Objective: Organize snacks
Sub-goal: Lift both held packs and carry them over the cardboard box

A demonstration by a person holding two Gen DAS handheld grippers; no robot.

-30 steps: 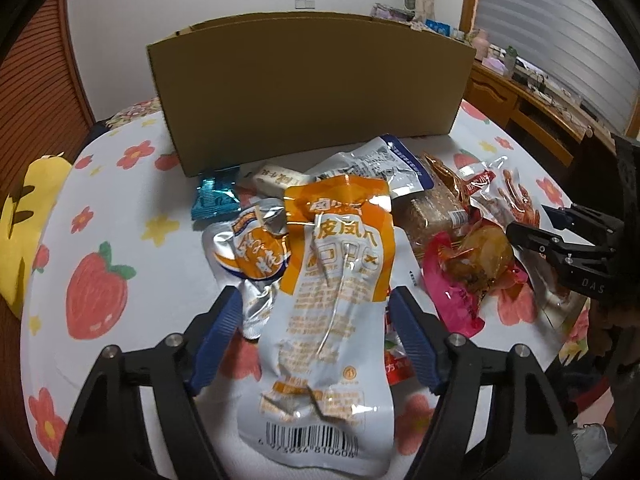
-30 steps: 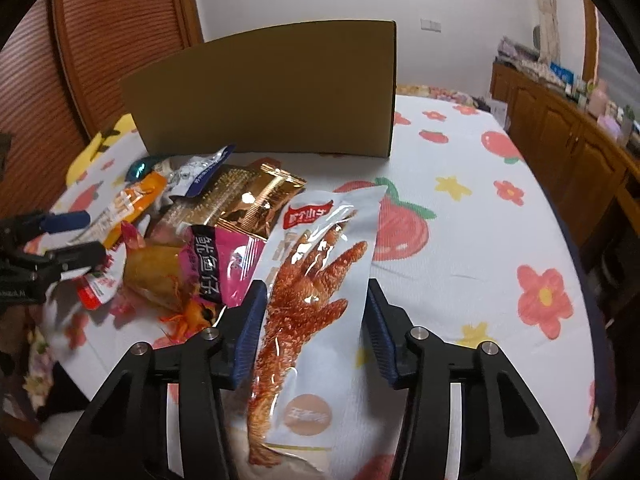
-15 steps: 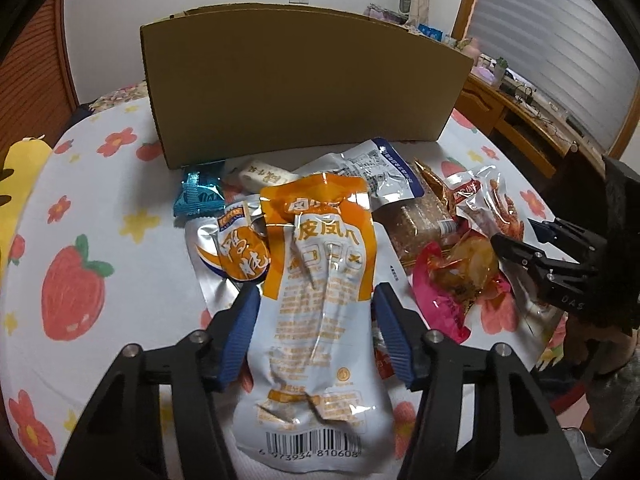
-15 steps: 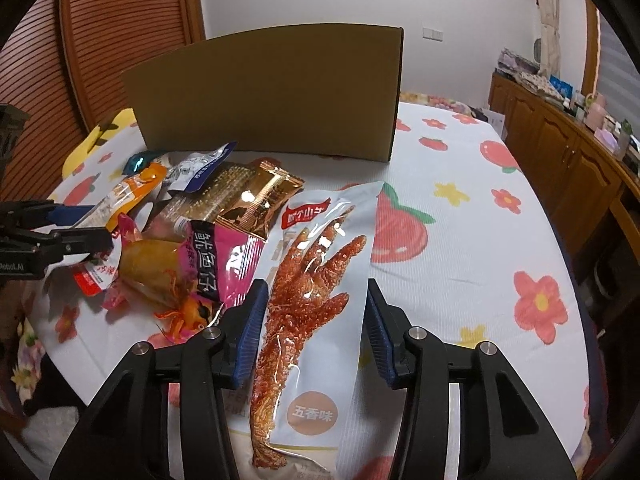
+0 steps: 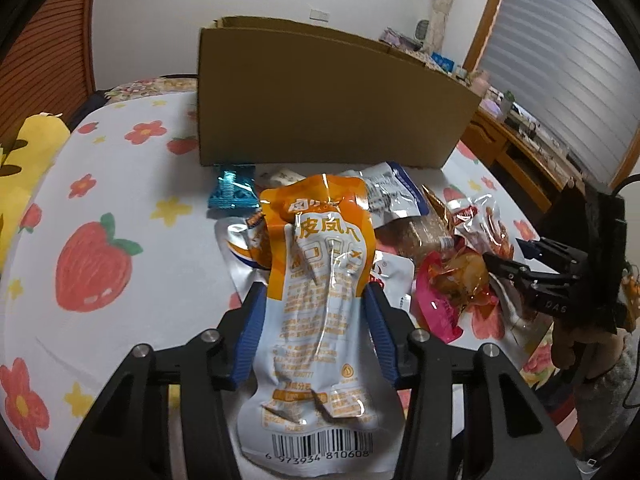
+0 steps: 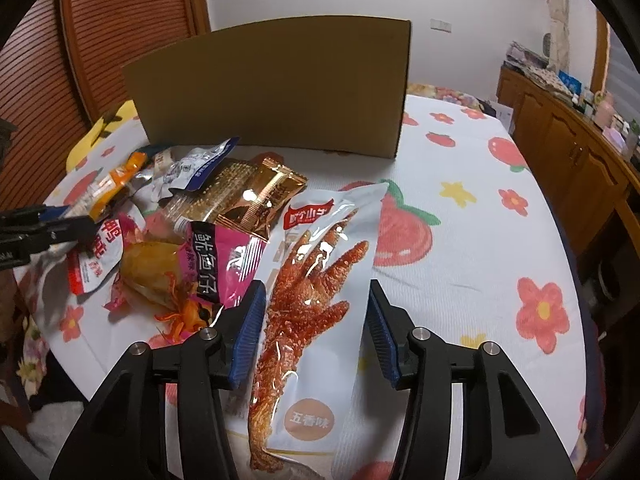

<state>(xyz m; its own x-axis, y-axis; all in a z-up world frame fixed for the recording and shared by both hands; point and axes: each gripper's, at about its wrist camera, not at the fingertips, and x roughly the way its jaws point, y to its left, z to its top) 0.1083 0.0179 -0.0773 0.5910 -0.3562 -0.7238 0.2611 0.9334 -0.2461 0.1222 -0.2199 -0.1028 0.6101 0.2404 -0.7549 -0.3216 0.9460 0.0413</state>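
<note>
My left gripper (image 5: 316,296) is shut on an orange and white snack pouch (image 5: 320,320) and holds it above the table. My right gripper (image 6: 316,292) is shut on a white chicken-foot snack pack (image 6: 320,300). Behind both stands a tall cardboard box (image 5: 320,100), also in the right wrist view (image 6: 276,88). Between the grippers lies a pile of snacks: a pink pack (image 6: 212,272), a gold pack (image 6: 256,196), a blue-edged silver pack (image 5: 388,196) and a teal candy (image 5: 232,192). The right gripper also shows in the left wrist view (image 5: 508,260).
The table has a white cloth (image 6: 460,240) with strawberries and flowers. A yellow cushion (image 5: 28,160) lies at the left edge. A wooden cabinet (image 6: 568,148) stands to the right. A red and white packet (image 6: 92,264) lies by the left gripper's fingers (image 6: 52,224).
My left gripper's jaws have closed in on the orange pouch and lifted it, moving toward the box. My right gripper has kept its hold on the chicken-foot pack and risen slightly.
</note>
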